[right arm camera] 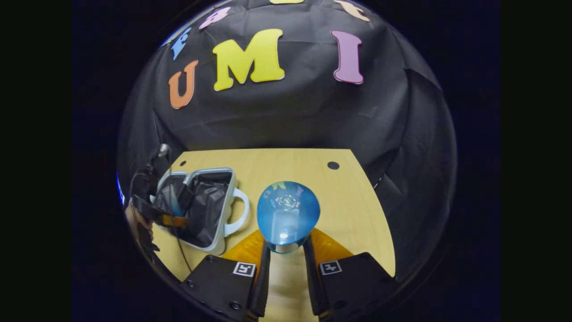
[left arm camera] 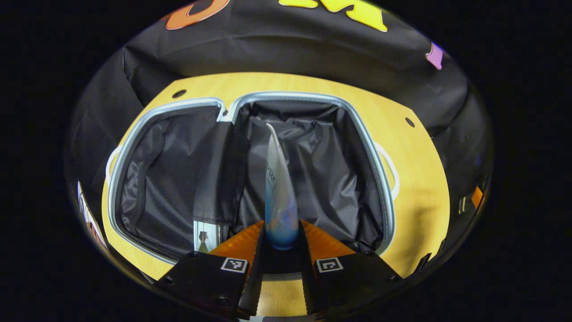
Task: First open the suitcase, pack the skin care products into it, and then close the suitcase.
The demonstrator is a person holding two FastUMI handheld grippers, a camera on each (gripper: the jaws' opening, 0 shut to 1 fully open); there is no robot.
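The bottom end of the tube (left arm camera: 279, 192) is tucked down between the left gripper (left arm camera: 281, 243) fingers, so its cap is hidden, and the writing on its side is too small to read. In the right gripper view, the neck of the blue bottle (right arm camera: 288, 213) sits between the right gripper (right arm camera: 287, 250) fingers and you cannot see its top. Over there the suitcase (right arm camera: 221, 243) is partly covered by the other gripper and a hand (right arm camera: 136, 221) cut off at the edge.

Dim booth, light from overhead. Counter (right arm camera: 308, 179) evenly lit, soft shadows. Bright glare spot on blue bottle (right arm camera: 288, 214). Strong fisheye bending at edges; suitcase lining (left arm camera: 321, 165) dark but sharp.
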